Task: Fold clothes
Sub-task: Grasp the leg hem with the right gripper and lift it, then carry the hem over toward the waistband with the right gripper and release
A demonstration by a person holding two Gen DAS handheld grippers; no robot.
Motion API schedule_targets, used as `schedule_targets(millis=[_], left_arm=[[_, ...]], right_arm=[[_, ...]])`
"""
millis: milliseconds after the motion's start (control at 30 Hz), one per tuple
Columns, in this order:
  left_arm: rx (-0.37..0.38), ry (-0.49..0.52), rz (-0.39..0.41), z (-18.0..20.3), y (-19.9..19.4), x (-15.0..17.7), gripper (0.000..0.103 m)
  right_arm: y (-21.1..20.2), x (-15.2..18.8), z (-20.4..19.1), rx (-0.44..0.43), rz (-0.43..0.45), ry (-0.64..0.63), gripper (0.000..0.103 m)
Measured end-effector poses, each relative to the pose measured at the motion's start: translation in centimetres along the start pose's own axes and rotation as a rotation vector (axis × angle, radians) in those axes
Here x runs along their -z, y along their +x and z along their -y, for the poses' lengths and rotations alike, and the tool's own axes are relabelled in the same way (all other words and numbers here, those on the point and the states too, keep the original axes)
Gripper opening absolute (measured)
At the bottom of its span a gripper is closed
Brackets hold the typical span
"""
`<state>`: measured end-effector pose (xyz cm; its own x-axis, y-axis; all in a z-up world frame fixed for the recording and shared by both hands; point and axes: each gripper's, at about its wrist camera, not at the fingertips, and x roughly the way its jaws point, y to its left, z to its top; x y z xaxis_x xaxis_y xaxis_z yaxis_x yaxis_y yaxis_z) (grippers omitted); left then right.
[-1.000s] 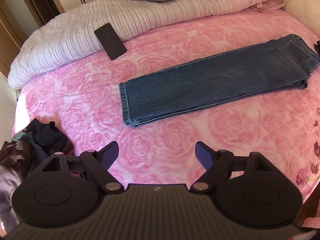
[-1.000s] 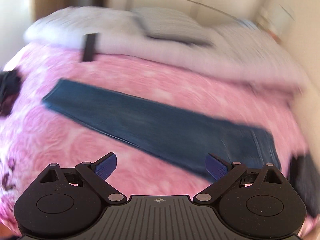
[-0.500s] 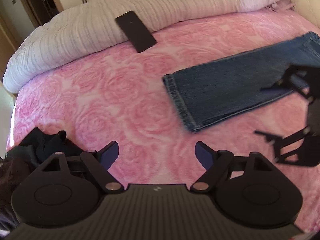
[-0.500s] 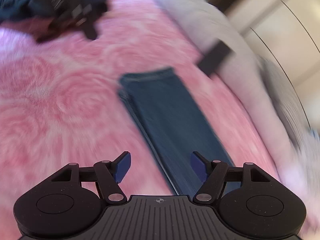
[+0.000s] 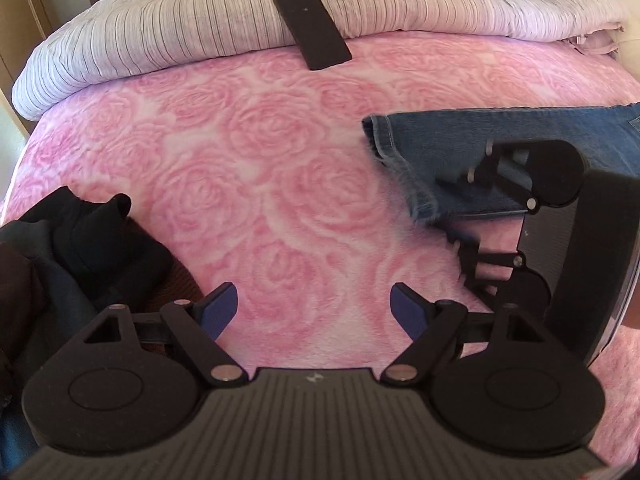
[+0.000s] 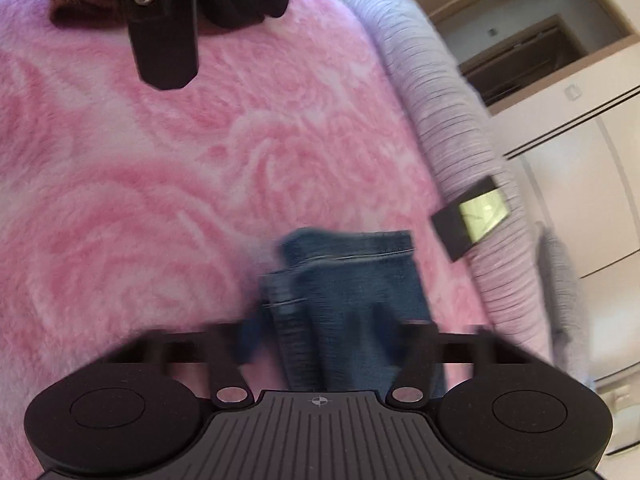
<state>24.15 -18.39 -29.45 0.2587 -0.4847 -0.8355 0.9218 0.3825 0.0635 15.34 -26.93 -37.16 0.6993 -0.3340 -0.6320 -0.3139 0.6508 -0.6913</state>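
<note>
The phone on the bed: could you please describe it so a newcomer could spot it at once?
Start from the pink blanket and go up to the striped duvet along its far edge. The phone lies across that seam, the only flat, rigid black slab among cloth.

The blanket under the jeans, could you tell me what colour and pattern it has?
Pink with a raised rose pattern; the blanket shows best in the left wrist view.

a black phone lies tilted against a striped duvet on the pink rose blanket.
</note>
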Motion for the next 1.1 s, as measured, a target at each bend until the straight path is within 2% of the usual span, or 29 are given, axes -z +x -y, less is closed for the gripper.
schedule_targets(millis=[67, 200, 300, 400, 500, 567, 700, 800, 900, 1000, 1100], left_arm=[[-0.006, 0.003, 0.001, -0.1, -0.2, -0.2, 0.081], [-0.015, 0.023, 0.006, 0.3, -0.6, -1.0, 0.081], [-0.01, 0.058, 0.007, 1.9, -0.9, -2.1, 0.081], [0.001, 0.106, 0.014, 4.8, -1.1, -3.6, 0.081], [0.02, 0.143, 0.028, 8.8, -1.0, -5.4, 0.081], [0.035, 0.172, 0.043, 12.2, -0.9, -6.8, 0.081], [0.087, 0.241, 0.071, 20.7, 0.1, -10.0, 0.081], [0.133, 0.307, 0.07, 28.0, 1.7, -12.1, 0.081], [0.165, 0.371, 0.06, 34.6, 3.3, -13.7, 0.081], [0.192, 0.413, 0.069, 39.6, 3.8, -15.1, 0.081], [0.199, 0.436, 0.077, 42.7, 3.9, -16.4, 0.081]], right_arm=[[0.1, -0.1, 0.8, -0.022, -0.011, 0.036, 0.018], [-2.2, -0.5, 5.6, -0.036, 0.017, 0.232, 0.015], [-5.4, 0.7, 10.9, -0.007, 0.062, 0.454, 0.014], [-9.4, 4.2, 17.1, 0.047, 0.102, 0.726, 0.014], [-13.8, 11.1, 22.5, 0.127, 0.132, 0.998, 0.014], [-16.2, 16.9, 25.1, 0.176, 0.14, 1.172, 0.014], [-19.1, 29.7, 27.0, 0.251, 0.102, 1.486, 0.014], [-18.4, 38.7, 26.0, 0.23, 0.049, 1.712, 0.014], [-15.7, 46.5, 24.3, 0.129, -0.021, 1.91, 0.014], [-14.6, 49.0, 24.8, 0.046, 0.005, 1.929, 0.014], [-16.6, 49.1, 27.4, 0.04, 0.144, 1.872, 0.014]])
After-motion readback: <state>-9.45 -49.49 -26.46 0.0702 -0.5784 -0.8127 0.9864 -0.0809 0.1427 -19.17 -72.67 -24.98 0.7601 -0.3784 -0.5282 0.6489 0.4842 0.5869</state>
